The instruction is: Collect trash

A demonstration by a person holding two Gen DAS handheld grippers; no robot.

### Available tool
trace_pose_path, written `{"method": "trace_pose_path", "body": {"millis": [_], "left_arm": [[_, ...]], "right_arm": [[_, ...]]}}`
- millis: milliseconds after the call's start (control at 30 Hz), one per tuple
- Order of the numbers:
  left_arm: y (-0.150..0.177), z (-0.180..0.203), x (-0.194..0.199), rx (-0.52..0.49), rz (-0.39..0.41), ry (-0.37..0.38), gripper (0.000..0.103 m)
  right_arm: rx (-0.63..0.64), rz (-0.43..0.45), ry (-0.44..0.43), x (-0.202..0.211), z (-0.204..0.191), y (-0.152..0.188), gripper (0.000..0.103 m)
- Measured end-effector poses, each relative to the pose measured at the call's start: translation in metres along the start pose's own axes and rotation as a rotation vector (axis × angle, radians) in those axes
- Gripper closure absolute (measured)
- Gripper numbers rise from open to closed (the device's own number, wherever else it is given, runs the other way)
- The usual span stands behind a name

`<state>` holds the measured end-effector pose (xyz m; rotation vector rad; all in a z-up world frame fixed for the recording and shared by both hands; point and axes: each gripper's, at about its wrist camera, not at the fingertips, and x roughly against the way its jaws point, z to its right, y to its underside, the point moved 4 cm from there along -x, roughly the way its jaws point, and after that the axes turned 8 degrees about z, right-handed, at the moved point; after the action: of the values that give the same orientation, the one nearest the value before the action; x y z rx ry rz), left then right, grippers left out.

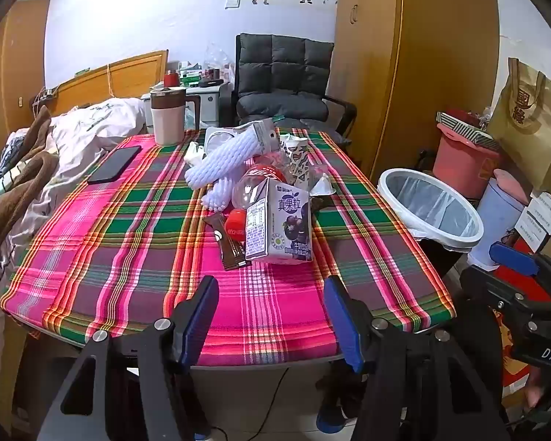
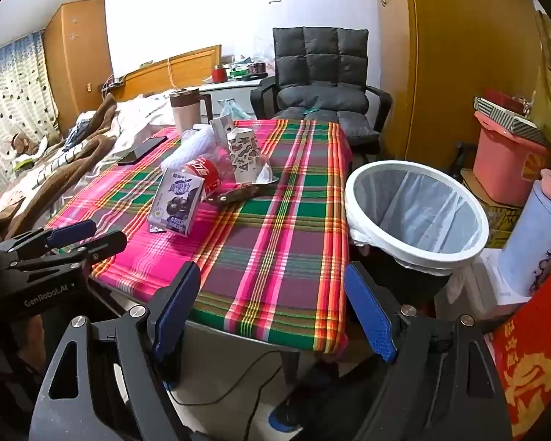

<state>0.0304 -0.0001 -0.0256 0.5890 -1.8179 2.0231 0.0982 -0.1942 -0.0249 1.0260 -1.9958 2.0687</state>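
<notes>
We hold both grippers, left [image 1: 272,316] and right [image 2: 273,303], spread empty; mid-table, a purple carton [image 1: 281,224] reads "真果粒".

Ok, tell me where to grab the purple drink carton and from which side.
Take the purple drink carton across its narrow width, around mid-body, coming from the near table edge. It stands upright at the front of the trash pile, its printed face toward the left gripper, whose open fingers look wide enough. The brown wrapper lies against its left side, so stay above it.
</notes>
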Motion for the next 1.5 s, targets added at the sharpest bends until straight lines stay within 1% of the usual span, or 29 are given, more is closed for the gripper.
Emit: {"method": "trace_pose_path", "body": {"millis": [167, 233, 300, 1500], "left_arm": [[0.0005, -0.0026, 0.0007, -0.002, 0.006, 0.000, 0.044], [-0.0043, -0.0026, 0.0079, -0.012, 0.012, -0.008, 0.044], [-0.0040, 0.0045, 0.0056, -0.021, 0.008, -0.013, 0.044], [-0.0025, 0.0018, 0.0068, -0.017, 0.017, -0.003, 0.044]], "right_arm": [[-0.008, 0.003, -0.006, 0.0006, 0.0003, -0.0007, 0.022], [-0.008, 0.004, -0.004, 0.0007, 0.0003, -0.0008, 0.022], [-0.008, 0.004, -0.007, 0.0009, -0.0001, -0.0010, 0.022], [-0.007, 0.007, -0.004, 0.0021, -0.0004, -0.0013, 0.022]]}}
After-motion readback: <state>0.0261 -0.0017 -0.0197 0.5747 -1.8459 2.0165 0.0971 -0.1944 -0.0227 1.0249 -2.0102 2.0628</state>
